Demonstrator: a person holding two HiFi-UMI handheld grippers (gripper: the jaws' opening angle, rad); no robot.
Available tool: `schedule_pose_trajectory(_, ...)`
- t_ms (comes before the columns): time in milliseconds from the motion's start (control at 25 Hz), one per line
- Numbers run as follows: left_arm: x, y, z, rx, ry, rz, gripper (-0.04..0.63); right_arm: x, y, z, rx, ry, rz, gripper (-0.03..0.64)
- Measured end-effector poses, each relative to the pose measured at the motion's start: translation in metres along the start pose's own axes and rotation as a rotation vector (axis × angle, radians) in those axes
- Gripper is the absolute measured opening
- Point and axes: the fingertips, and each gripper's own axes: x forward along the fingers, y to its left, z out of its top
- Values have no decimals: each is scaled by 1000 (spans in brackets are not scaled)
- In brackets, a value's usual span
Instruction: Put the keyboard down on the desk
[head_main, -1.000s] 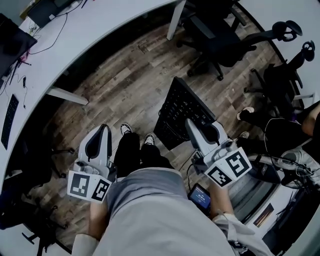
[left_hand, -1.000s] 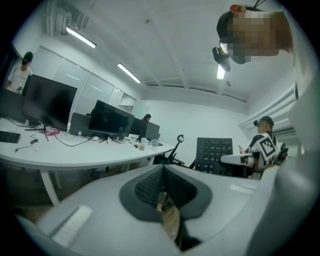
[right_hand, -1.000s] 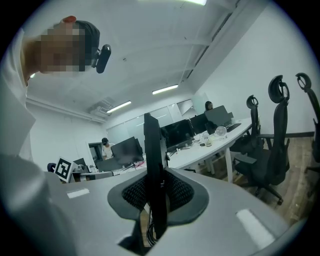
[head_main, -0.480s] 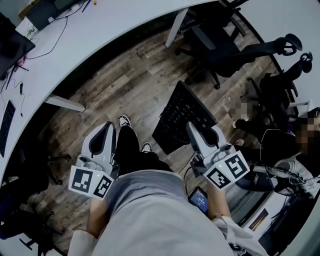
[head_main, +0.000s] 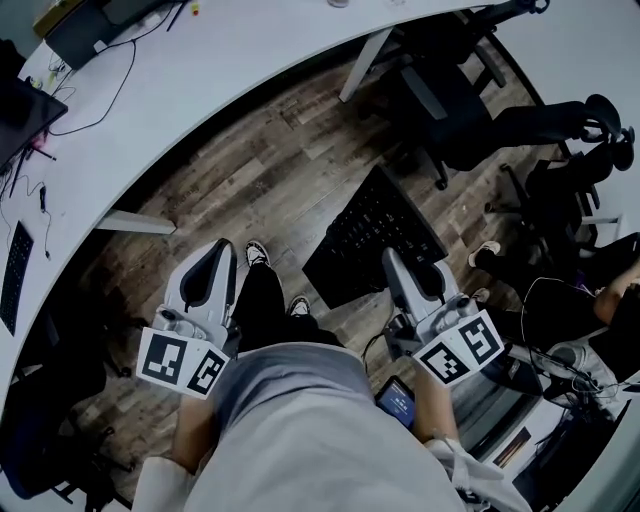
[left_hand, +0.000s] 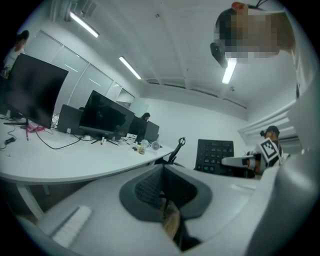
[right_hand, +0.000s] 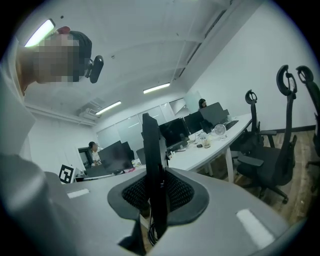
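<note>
**A:** What is on the left side?

**B:** The white curved desk (head_main: 200, 70) runs along the left and the top. At its far left lies a second keyboard (head_main: 17, 275), flat on the desk. Above that stands a dark monitor (head_main: 25, 105), and thin cables (head_main: 125, 70) cross the desk top.

**A:** And the left gripper?

**B:** The left gripper (head_main: 220, 255) hangs over the wooden floor (head_main: 250, 170), just beside the person's shoes (head_main: 256, 254). The left gripper view shows its two jaws together, with nothing between them.

**A:** Where is the black keyboard?

**B:** The black keyboard (head_main: 375, 235) is in the air, to the right of the person's legs. It is above the floor and well apart from the desk. It stands on its edge and is a little tilted. The right gripper (head_main: 393, 262) is clamped on its near edge. In the right gripper view the keyboard shows as a thin dark slab, upright between the jaws, with the pads pressing on both faces.

**A:** Is there any container?

**B:** Only one that I can find. In the right gripper view a small fan (right_hand: 218, 130) stands near the end of the desk. Just beside it is something like a cup (right_hand: 206, 142). It is too small for me to tell what is inside.

**A:** And at the right?

**B:** Black office chairs (head_main: 450, 90) stand on the floor, beyond the black keyboard and to its right.
</note>
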Motion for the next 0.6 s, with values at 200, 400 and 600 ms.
schedule_pose_trajectory(200,16,23,15,-1,-6,10,0,30,-6,8,24,-7,12,75)
schedule_pose_trajectory(400,40,61,42,0,-18,-6,0,78,-5,28,16,-4,0,75)
schedule_pose_trajectory(600,52,83,66,6,-46,-30,0,105,-1,46,-2,-11,-26,75)
